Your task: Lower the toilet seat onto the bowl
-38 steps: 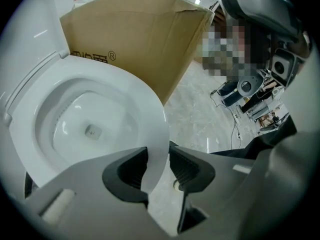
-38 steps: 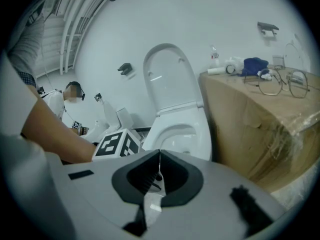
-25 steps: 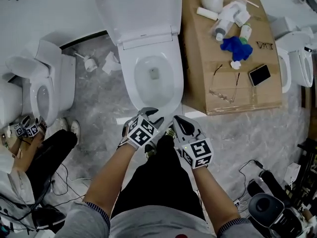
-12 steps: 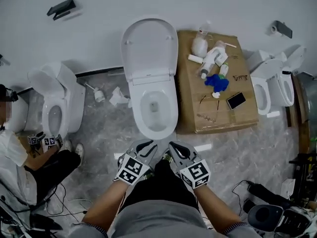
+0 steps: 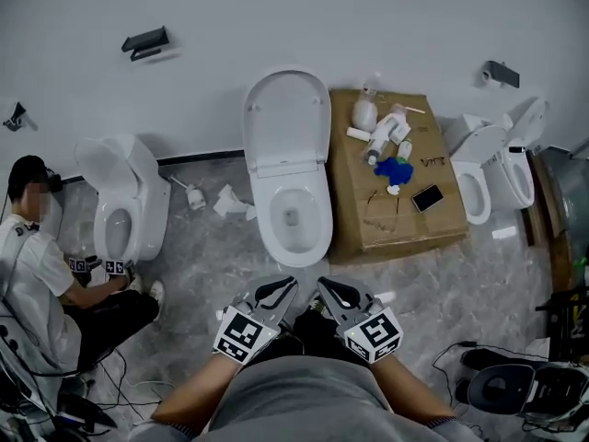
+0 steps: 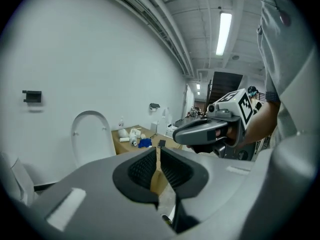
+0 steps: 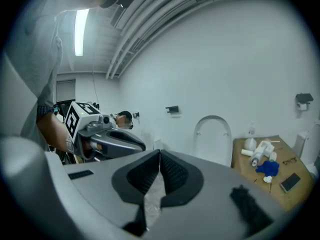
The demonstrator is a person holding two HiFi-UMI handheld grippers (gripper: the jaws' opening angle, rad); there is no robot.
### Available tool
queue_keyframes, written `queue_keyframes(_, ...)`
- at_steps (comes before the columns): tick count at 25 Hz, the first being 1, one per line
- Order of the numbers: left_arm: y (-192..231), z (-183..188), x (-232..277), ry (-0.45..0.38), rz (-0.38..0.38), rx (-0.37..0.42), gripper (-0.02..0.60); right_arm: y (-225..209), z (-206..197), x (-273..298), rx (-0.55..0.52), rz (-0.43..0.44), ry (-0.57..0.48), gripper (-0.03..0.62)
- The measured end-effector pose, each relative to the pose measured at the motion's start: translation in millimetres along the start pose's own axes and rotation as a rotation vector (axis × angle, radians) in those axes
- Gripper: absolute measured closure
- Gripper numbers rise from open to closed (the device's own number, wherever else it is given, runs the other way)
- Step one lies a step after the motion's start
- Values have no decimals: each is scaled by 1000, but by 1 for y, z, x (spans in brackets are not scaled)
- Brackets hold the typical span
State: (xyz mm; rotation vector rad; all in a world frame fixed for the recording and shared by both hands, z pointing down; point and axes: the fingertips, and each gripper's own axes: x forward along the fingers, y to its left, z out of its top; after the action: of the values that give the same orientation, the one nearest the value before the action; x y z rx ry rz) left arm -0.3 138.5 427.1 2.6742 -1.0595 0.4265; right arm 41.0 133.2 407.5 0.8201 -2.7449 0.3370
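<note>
The white oval toilet seat (image 5: 286, 118) stands raised, leaning back against the pale wall behind the white ceramic toilet bowl (image 5: 296, 254), which lies uncovered below it on the grey marbled floor (image 5: 212, 256). Neither tool touches the seat or the bowl; both are held low and close to the person's body, well short of the bowl's front rim.

The left hand-held gripper (image 5: 283, 295) points toward the bowl. Its jaws are closing, with only a thin slit left between the ribbed black pads (image 6: 141, 168), and nothing stands between them. The right hand-held gripper (image 5: 329, 293) sits just beside it, tips angled inward, and in its own view its jaws meet at the tips with nothing held.

Just to the right of the bowl stands a flat brown cardboard box (image 5: 405, 224). On it lie several white plastic bottles (image 5: 382, 132), a crumpled blue cloth (image 5: 398, 170) and a dark rectangular phone (image 5: 427, 198). A second white toilet (image 5: 124, 205) stands to the left with its lid up, and a person in a white shirt (image 5: 32, 274) crouches beside it. A third white toilet (image 5: 479, 168) stands at the far right, beyond the box.
</note>
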Motion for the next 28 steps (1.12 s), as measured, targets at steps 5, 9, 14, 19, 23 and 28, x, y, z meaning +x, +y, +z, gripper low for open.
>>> queue_keyframes(5,-16,36,-26,-72,15,12,571,17,31,-20,-34,21,-37,579)
queue_keyframes(9,-30,63,-34,-110,45,4,569,18,58,-36,-67,52,-59,579)
queue_keyframes(14,-33,93,-32,-167,107,26,569,8,84,-44,-109,102,-83,579)
queue_keyframes(19,-38,115,-26,-207,158,25,569,3,108,-55,-149,140,-110,579)
queue_keyframes(23,-42,124,-24,-227,182,35,569,2,116,-63,-170,156,-124,579)
queue_keyframes(28,-46,126,-27,-234,211,37,569,8,115,-68,-168,170,-137,579)
